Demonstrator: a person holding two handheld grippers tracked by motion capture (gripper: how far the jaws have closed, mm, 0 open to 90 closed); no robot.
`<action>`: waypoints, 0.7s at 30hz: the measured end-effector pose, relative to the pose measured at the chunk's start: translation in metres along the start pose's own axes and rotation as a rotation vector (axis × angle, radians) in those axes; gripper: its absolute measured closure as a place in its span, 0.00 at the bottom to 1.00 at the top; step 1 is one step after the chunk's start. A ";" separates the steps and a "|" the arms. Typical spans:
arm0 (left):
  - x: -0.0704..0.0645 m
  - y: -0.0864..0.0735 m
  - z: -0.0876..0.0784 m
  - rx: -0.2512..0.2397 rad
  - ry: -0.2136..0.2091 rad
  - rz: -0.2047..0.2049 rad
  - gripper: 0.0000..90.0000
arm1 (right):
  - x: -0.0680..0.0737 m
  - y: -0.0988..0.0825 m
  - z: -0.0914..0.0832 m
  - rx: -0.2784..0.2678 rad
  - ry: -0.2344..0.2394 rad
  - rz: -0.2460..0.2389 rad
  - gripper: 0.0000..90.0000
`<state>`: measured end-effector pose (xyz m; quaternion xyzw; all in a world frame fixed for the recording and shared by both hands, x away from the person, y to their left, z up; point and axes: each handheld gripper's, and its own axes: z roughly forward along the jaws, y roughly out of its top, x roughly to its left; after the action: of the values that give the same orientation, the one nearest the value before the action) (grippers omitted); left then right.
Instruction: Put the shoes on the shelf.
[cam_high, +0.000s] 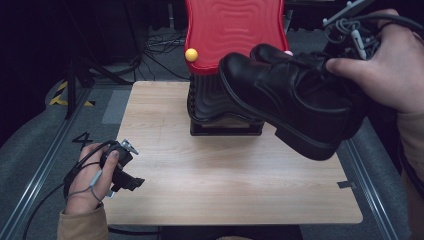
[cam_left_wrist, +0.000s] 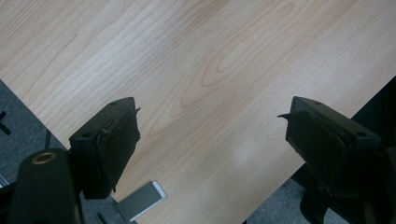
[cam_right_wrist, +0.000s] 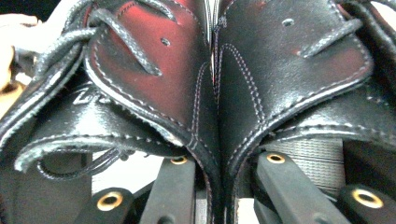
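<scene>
Our right hand-held gripper (cam_right_wrist: 212, 186) clamps two black shoes (cam_high: 290, 100) together above the surface (cam_high: 225, 175), while the left hand-held gripper (cam_left_wrist: 212, 140) gapes empty.

Left gripper (cam_high: 131, 176) sits low, jaws spread wide apart — right hand (cam_high: 387, 62) up high, its right gripper (cam_right_wrist: 215, 186) clamped tight.

Light wood-grain table (cam_high: 165, 130), rect top, front right corner near a grey floor tag (cam_high: 347, 184). Floor: grey carpet (cam_high: 30, 135), metal rails (cam_high: 35, 172) along both long sides of table. Yellow/black hazard tape (cam_high: 61, 95) on floor off far left corner. Loose cables (cam_high: 160, 47) beyond far edge. Bkgd dark, no walls/windows discernible; light falls on tabletop.
</scene>
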<state>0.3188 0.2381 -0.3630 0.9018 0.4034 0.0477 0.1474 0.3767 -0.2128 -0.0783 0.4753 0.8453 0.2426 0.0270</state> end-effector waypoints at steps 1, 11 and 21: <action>0.000 0.000 0.000 -0.001 -0.003 -0.002 0.20 | 0.000 0.005 0.000 -0.005 -0.004 0.007 0.91; 0.004 0.001 0.002 0.003 -0.009 0.005 0.20 | 0.000 0.060 0.007 -0.039 -0.074 0.060 0.91; 0.007 -0.002 -0.001 -0.008 -0.006 -0.003 0.20 | 0.001 0.105 0.020 -0.090 -0.098 0.098 0.91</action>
<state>0.3220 0.2453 -0.3625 0.9007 0.4042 0.0463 0.1525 0.4650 -0.1593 -0.0497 0.5256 0.8071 0.2576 0.0777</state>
